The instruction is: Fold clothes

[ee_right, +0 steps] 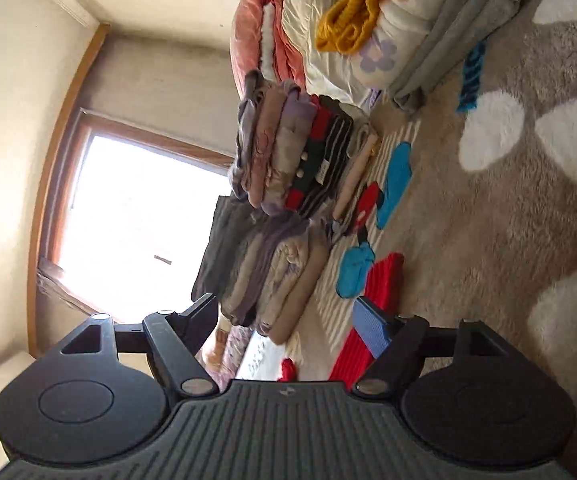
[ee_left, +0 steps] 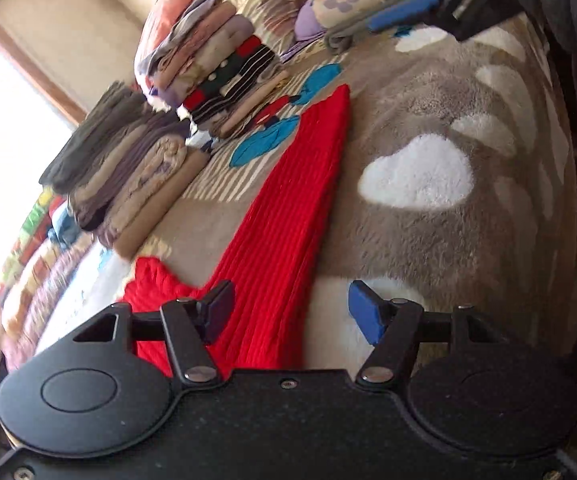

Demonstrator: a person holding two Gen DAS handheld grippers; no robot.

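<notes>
Red ribbed knit garment, folded into a long strip, flat on fluffy blanket

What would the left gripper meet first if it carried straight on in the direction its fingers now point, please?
Most likely the red ribbed garment: the open left gripper points along it, and the cloth runs forward between the fingers over the fluffy grey blanket. How high the gripper sits above the cloth is unclear.
</notes>
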